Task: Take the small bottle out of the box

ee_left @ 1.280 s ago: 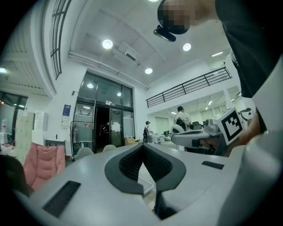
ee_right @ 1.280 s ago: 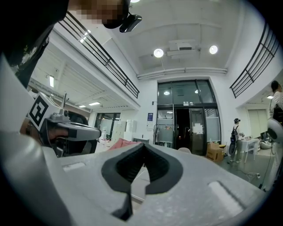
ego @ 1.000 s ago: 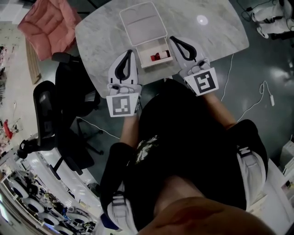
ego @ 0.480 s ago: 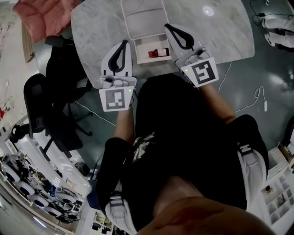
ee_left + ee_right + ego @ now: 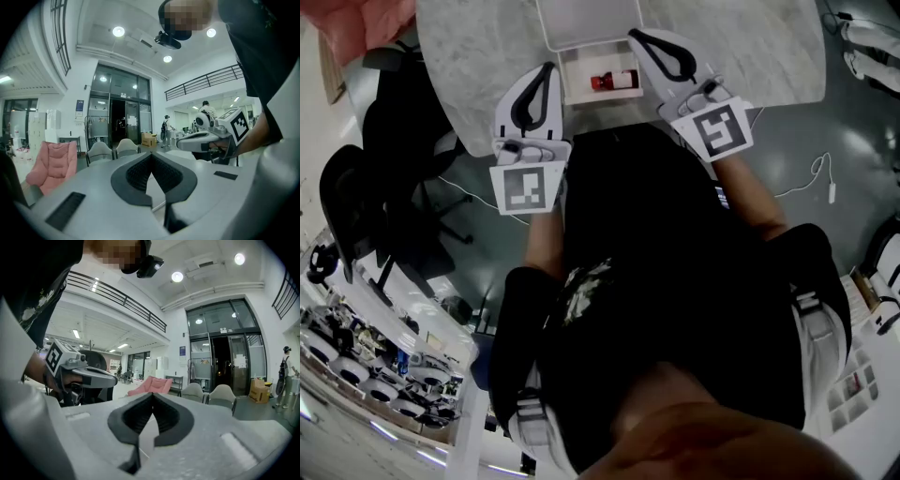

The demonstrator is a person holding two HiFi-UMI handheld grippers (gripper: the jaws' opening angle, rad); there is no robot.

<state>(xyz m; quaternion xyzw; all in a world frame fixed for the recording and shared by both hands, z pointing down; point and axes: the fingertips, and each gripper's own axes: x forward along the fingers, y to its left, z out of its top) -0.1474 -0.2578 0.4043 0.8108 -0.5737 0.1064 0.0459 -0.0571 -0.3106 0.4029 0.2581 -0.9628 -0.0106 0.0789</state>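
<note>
A small red bottle (image 5: pixel 614 81) lies on its side in an open white box (image 5: pixel 572 89) at the near edge of a marble table (image 5: pixel 478 56). The box's lid (image 5: pixel 586 19) is folded back behind it. My left gripper (image 5: pixel 547 67) rests just left of the box, jaws shut with nothing between them. My right gripper (image 5: pixel 635 37) lies along the box's right side, jaws also shut and empty. In the left gripper view the closed jaws (image 5: pixel 151 155) point level across the room, and the right gripper view shows the same (image 5: pixel 152 395).
A black office chair (image 5: pixel 384 187) stands left of the table, with a pink cushion (image 5: pixel 347 23) beyond it. Cables (image 5: pixel 811 178) trail on the floor at the right. The person's body fills the frame below the grippers.
The head camera has shifted, so the table, box and grippers sit higher in the picture. Both grippers keep their places beside the box and stay shut.
</note>
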